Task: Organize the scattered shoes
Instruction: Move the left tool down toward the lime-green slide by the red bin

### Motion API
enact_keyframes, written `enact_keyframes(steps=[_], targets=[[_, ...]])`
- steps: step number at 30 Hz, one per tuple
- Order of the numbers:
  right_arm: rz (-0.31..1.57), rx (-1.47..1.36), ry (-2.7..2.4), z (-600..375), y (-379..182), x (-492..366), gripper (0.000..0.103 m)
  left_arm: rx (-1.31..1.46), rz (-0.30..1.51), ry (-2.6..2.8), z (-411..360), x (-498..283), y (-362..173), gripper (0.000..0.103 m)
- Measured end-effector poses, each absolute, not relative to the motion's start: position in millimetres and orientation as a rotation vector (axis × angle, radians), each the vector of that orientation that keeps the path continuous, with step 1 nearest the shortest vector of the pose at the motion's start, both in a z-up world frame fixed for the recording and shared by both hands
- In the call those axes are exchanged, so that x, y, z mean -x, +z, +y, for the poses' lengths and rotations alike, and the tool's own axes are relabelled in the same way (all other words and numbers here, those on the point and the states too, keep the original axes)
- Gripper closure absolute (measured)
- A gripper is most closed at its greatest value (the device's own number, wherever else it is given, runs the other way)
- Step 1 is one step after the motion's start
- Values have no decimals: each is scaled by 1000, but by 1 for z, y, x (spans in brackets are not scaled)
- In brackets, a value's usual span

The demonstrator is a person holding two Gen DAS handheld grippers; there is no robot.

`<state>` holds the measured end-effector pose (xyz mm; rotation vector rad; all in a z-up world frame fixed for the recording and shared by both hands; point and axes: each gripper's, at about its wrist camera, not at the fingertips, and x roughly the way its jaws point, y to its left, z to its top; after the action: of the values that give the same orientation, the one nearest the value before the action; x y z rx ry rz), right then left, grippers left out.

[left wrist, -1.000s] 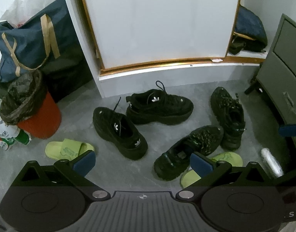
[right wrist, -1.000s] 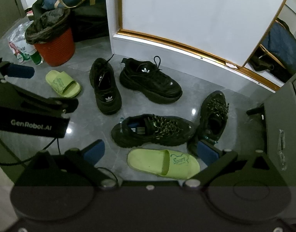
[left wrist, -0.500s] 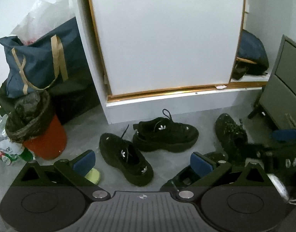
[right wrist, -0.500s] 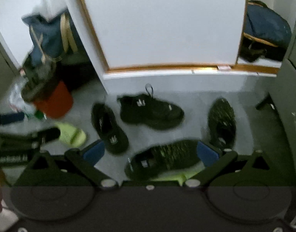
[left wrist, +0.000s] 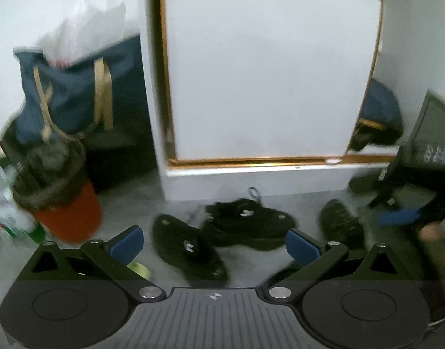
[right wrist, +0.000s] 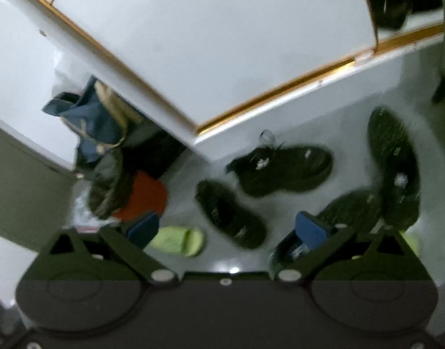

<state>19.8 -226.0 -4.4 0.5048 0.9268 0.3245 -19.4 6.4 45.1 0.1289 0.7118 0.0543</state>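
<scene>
Both of my tools are up off the floor with nothing in them. Left gripper (left wrist: 213, 245) jaws apart, empty. Right gripper (right wrist: 227, 228) jaws apart, empty.

Shoes are all on the grey floor (right wrist: 283, 206) in front of the white cabinet (right wrist: 222, 43), not paired or lined up:
- logo sneaker (right wrist: 283, 168) lies side-on, near the cabinet base.
- its mate (right wrist: 231, 215) is angled away, just beside it.
- laced dark shoe (right wrist: 394, 160) off to the right; second dark shoe (right wrist: 350, 212) crosses at its heel end, partly behind my right pad.
- green slipper (right wrist: 178, 240) near the orange bin (right wrist: 143, 197); the other slipper (right wrist: 410, 242) is only a sliver at the right edge, well apart from it.

Progress, as I judge it: toes point every way and the slipper pair is split, so the sorting is left to do for all three pairs. Frames are motion-blurred, so fine detail is unreliable.
</scene>
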Motion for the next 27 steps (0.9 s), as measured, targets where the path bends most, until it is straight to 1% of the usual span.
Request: enact_keyframes(steps=[2,5,8,11,13,15,18,22,24,25,27], targets=[[896,-503,358,-226,5,-14,0,-187,702,68,1,18,41,0],[849,-500,407,-226,18,-6,0,-137,767,76,12,0,27,0],[785,-457,441,-227,36,0,0,-87,875,127,29,-17,2,0],[717,-356,444,-224,56,8,0,46,981,142,46,-32,-16,0],[671,-289,445,-223,70,13,0,144,976,138,56,-46,-20,0],[668,-256,442,-221,72,13,0,230,968,149,66,-69,-26,0],[691,-228,432,-217,69,11,0,157,977,171,78,-115,-51,0],[720,-382,430,-237,59,3,0,-81,1042,243,92,-167,-100,0],[733,-476,428,-250,53,-2,0,-142,1079,354,121,-180,-131,1],[739,-523,427,-256,51,-4,0,-162,1092,409,136,-185,-145,1],[751,-616,425,-268,45,-9,0,-96,1077,452,160,-182,-154,1]])
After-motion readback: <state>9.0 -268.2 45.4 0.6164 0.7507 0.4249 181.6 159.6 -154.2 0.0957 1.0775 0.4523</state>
